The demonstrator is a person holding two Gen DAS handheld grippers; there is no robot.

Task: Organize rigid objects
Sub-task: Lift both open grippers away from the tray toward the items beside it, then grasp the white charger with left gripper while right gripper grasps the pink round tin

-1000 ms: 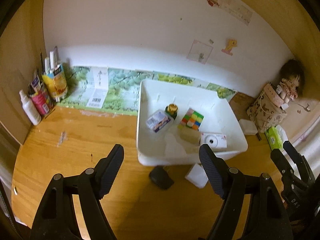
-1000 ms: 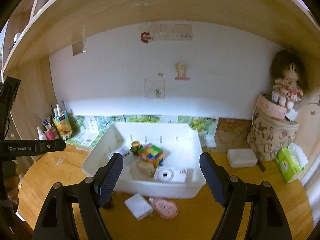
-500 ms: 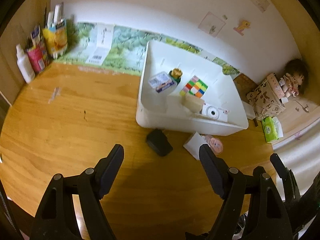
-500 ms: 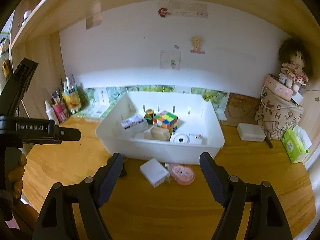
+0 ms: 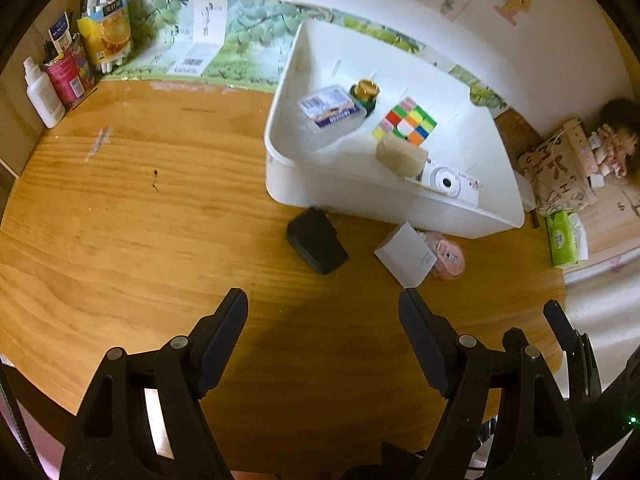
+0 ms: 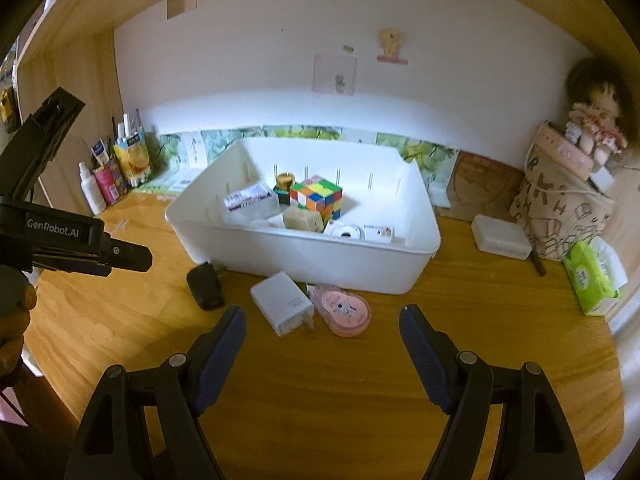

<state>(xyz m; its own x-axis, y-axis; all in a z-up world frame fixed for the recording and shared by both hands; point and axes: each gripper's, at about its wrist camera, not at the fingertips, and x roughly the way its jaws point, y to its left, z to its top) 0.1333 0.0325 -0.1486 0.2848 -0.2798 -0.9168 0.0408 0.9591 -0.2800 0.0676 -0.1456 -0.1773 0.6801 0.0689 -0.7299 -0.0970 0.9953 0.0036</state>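
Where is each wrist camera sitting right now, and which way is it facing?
Left wrist: on the left gripper, tilted steeply down at the desk and bin; own open fingers and the right gripper's edge show.
Right wrist: on the right gripper, looking lower across the desk at the wall; own open fingers, the left gripper and a hand show.
Shared: bin, cube, black charger, white charger.

"GenRobot.AI" on left claw [image 6: 120, 258] body
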